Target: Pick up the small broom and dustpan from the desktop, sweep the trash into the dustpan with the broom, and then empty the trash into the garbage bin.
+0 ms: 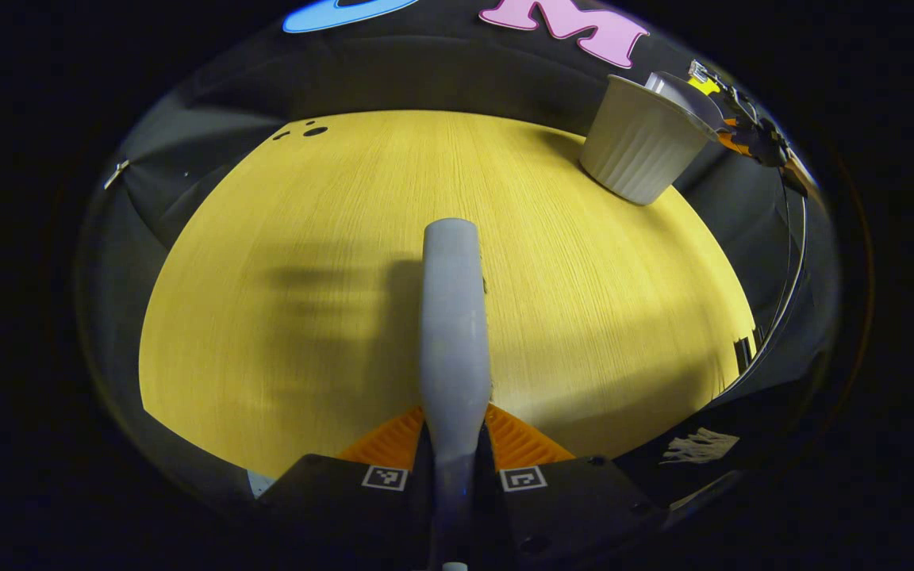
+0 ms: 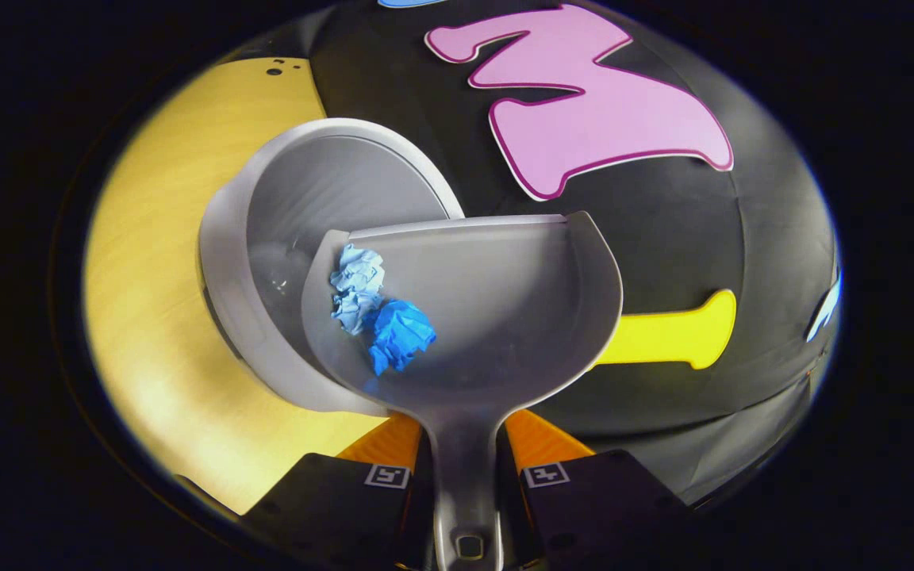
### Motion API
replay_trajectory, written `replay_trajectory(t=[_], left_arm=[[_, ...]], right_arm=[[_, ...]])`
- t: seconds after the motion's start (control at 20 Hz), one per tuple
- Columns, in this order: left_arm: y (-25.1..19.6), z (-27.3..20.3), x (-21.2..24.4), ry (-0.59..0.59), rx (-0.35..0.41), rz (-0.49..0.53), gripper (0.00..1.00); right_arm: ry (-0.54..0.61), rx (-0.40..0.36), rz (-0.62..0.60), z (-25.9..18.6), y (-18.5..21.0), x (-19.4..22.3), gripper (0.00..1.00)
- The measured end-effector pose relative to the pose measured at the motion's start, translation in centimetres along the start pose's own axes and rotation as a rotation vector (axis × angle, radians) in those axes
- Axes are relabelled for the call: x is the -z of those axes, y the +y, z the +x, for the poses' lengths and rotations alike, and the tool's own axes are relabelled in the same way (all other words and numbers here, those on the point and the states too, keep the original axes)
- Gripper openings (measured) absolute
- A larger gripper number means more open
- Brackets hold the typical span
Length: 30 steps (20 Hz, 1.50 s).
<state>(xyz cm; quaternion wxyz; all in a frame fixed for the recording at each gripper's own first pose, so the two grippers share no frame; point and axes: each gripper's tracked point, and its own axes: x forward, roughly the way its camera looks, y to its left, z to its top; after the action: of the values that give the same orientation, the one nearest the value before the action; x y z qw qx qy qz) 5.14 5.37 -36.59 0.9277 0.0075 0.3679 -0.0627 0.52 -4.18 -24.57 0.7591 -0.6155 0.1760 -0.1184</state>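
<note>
Right claw (image 2: 465, 468) is clamped on the grey dustpan's (image 2: 505, 317) handle, both fingers pressing its sides. That dustpan is held up, tilted toward the white garbage bin (image 2: 227, 262), its left lip over the bin's open mouth. Two crumpled paper wads, pale (image 2: 357, 287) and bright blue (image 2: 400, 335), lie touching each other on the pan's left side. Left claw (image 1: 454, 444) grips the broom (image 1: 451, 317) by its grey handle above the yellow surface (image 1: 282, 238); the bristles are probably hidden behind it. From there the bin (image 1: 641, 143) stands at the surface's far right corner.
</note>
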Motion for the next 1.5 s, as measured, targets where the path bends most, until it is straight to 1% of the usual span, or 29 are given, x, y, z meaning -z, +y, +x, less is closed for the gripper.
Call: replay_trajectory(t=[0.1,0.2,0.3,0.4,0.65,0.7,0.75,0.85,0.95,1.05,1.15,1.35,1.4,1.5], left_arm=[[0.4,0.0,0.3,0.005,-0.004,-0.008,0.28],[0.9,0.0,0.7,0.013,-0.012,-0.022,0.28],[1.4,-0.2,1.1,0.018,-0.019,-0.039,0.28],[1.6,-0.2,1.4,0.021,-0.019,-0.055,0.28],[1.7,0.0,1.5,0.027,-0.022,-0.059,0.28],[1.6,0.1,1.3,0.025,-0.023,-0.056,0.31],[1.5,0.2,1.3,0.024,-0.024,-0.052,0.28],[1.3,0.3,1.3,0.025,-0.028,-0.037,0.28],[1.2,0.3,1.2,0.026,-0.030,-0.029,0.28],[1.3,0.4,1.2,0.028,-0.034,-0.026,0.28],[1.2,0.5,1.1,0.028,-0.036,-0.028,0.28],[1.3,0.5,1.2,0.026,-0.052,-0.028,0.28],[1.3,0.5,1.2,0.025,-0.058,-0.030,0.28],[1.5,0.5,1.2,0.025,-0.063,-0.043,0.28]], right_arm=[[-0.003,0.040,-0.101,-0.7,-0.7,-0.3,0.37],[-0.021,0.091,-0.233,-1.1,-2.0,-0.6,0.37],[-0.032,0.129,-0.331,-1.8,-3.3,-0.3,0.37],[-0.038,0.145,-0.374,-1.3,-3.0,-0.2,0.37],[-0.032,0.167,-0.433,-1.6,-2.8,-0.7,0.37],[-0.030,0.169,-0.437,-1.6,-2.8,-0.6,0.37],[-0.029,0.172,-0.442,-1.7,-2.8,-0.6,0.37],[-0.028,0.179,-0.454,-1.6,-2.9,-0.6,0.37],[-0.027,0.175,-0.449,-1.6,-2.9,-0.6,0.37],[-0.022,0.156,-0.413,-1.6,-2.9,-0.4,0.37],[-0.016,0.123,-0.347,-1.5,-2.9,-0.1,0.37],[0.007,0.031,-0.163,-0.9,-3.0,0.7,0.37],[0.012,0.015,-0.123,-0.7,-3.0,0.9,0.37],[0.013,0.007,-0.074,-0.6,-3.0,1.1,0.37]])
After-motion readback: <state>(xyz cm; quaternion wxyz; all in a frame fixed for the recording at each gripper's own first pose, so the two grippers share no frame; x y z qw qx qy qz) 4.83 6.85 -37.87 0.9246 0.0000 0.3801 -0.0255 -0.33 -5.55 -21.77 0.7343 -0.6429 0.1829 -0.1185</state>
